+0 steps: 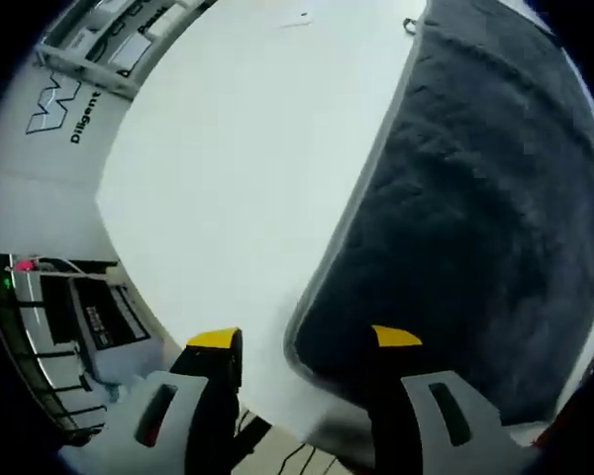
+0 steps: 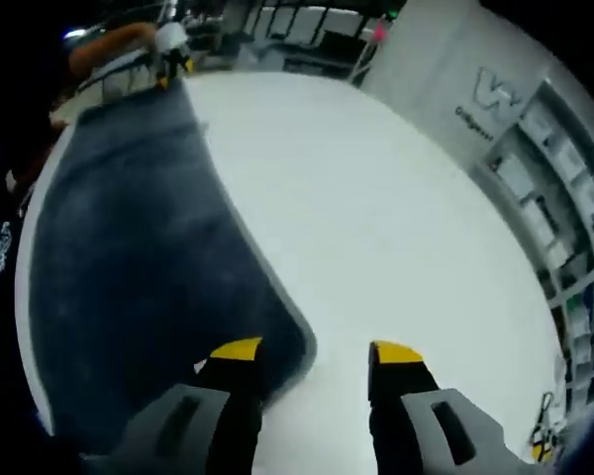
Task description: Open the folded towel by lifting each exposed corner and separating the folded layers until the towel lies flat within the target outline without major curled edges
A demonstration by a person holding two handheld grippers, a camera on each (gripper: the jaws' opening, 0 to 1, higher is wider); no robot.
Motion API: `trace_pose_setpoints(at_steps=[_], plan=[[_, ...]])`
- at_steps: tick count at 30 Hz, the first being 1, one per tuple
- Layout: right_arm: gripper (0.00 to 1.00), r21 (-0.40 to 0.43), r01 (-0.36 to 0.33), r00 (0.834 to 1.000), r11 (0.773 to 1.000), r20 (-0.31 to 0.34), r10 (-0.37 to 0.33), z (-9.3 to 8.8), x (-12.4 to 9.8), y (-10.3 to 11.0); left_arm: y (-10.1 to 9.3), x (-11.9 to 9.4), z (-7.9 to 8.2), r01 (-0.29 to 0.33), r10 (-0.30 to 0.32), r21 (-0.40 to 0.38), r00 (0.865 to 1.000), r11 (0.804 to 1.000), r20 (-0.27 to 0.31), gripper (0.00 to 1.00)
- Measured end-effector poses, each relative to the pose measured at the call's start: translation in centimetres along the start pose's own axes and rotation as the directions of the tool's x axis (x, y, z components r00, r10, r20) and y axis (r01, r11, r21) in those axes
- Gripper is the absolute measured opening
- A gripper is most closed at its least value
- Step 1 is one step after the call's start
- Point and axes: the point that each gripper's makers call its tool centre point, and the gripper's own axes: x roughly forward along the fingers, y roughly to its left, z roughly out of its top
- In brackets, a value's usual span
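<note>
Left gripper view has our left hand-held gripper (image 1: 302, 341), jaws apart, straddling the dark towel (image 1: 475, 218) corner on the white bench (image 1: 247, 178); its long edge runs ahead. The right hand-held gripper (image 2: 312, 354), also apart, straddles its nearest corner.

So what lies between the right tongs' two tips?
In the right gripper view, the towel corner's pale hem and bare white table lie between the open right tongs.
</note>
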Motion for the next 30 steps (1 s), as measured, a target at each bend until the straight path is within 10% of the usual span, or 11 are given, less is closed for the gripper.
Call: trace_pose_setpoints(at_steps=[14, 30], plan=[[0.0, 0.086, -0.077, 0.995, 0.993, -0.051, 0.081, -2.6, 3.0, -0.1, -0.1, 1.3, -0.6, 0.142, -0.148, -0.092, 0.987, 0.986, -0.058, 0.12], [0.0, -0.065, 0.043, 0.992, 0.997, -0.118, -0.051, -3.4, 4.0, -5.1, -3.3, 0.4, 2.1, 0.192, -0.192, -0.057, 0.981, 0.98, -0.011, 0.04]])
